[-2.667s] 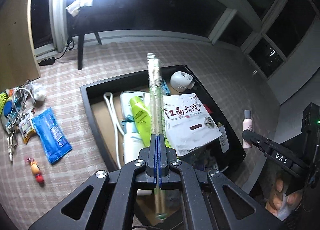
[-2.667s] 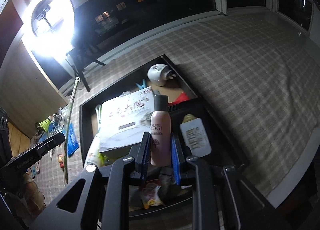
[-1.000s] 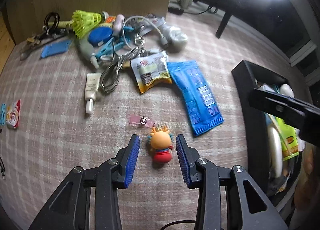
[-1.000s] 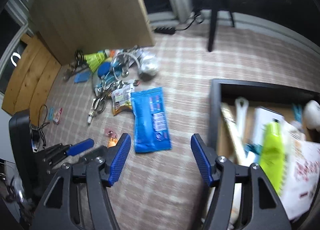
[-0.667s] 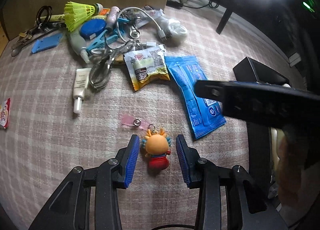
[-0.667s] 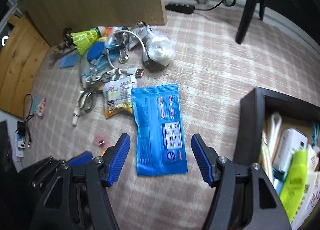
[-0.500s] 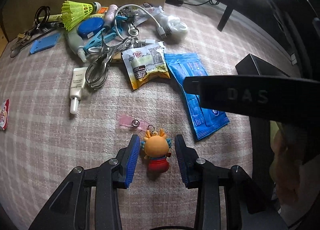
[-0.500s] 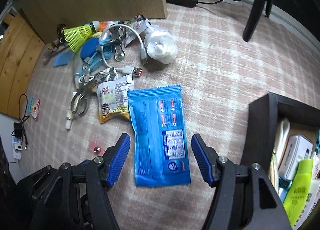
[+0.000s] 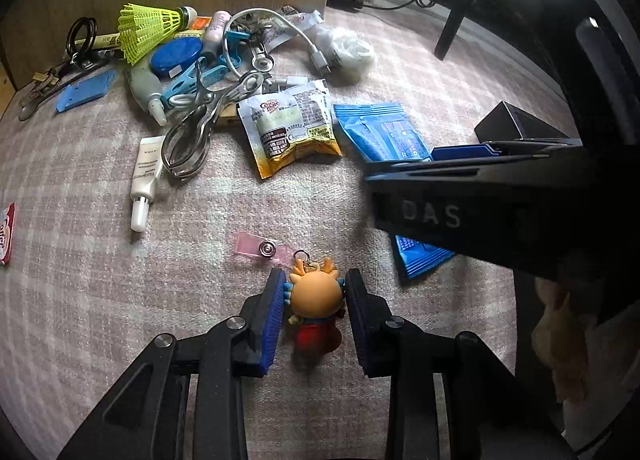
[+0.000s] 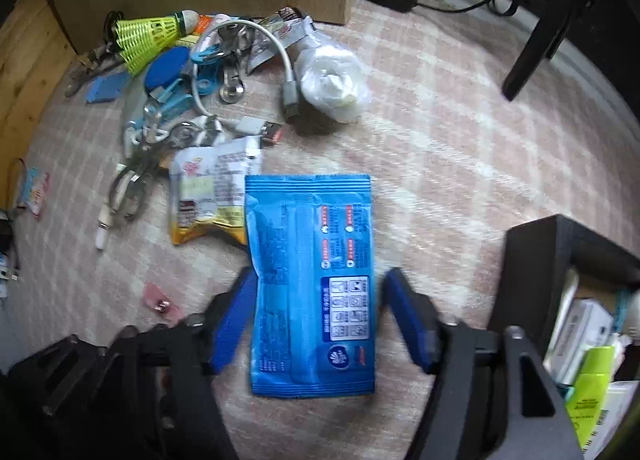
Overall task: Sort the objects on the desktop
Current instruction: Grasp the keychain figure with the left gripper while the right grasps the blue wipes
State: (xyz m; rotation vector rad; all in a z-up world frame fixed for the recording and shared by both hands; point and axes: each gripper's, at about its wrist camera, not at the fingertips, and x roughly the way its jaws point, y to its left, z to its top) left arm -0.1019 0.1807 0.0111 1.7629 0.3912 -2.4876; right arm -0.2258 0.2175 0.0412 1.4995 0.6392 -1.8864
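"DAS" is read on the right gripper [image 9: 404, 164], jaws closing around blue pouch [image 10: 312, 280]; left gripper [image 9: 314, 292] jaws closing around toy keychain [image 9: 316, 300]; checked cloth [image 9: 80, 280].

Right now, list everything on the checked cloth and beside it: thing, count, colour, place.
doll keychain: 1, orange and red, between the left pads
blue packet: 1, blue, flat between the right pads
snack sachet: 1, white and yellow, left of the blue packet
pink tab: 1, pink, just beyond the doll keychain
white tube: 1, white, left of the metal tongs
metal tongs: 1, silver, edge of the pile
shuttlecock: 1, yellow, far pile
black tray: 1, black, right
left hand-held gripper: jaws closing round the doll keychain
right hand-held gripper: jaws closing, astride the blue packet
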